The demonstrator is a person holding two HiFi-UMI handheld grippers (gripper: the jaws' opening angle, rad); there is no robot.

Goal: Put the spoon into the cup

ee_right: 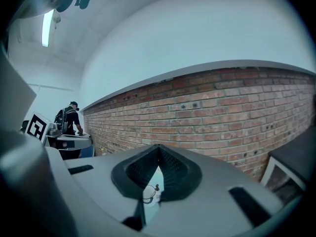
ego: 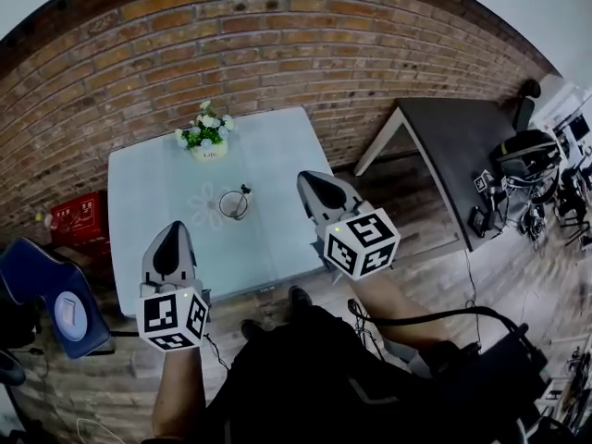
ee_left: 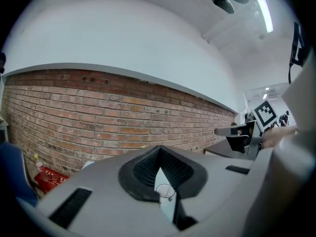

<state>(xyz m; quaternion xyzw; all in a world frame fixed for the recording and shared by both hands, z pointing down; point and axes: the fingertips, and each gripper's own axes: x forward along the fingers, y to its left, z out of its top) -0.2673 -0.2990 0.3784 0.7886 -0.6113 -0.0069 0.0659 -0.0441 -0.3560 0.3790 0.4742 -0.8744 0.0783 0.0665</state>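
Observation:
A clear glass cup stands near the middle of the pale blue table. A spoon stands in it, its dark handle end sticking up over the right rim. Both grippers hover above the table's near edge, apart from the cup. My left gripper is at the front left, shut and holding nothing. My right gripper is to the right of the cup, also shut and holding nothing. The left gripper view shows the cup small through the jaw notch. The right gripper view shows the cup with the spoon.
A white pot of flowers stands at the table's far edge, by the brick wall. A red box and a blue chair are on the left. A dark grey table and floor equipment are on the right. A person stands far off.

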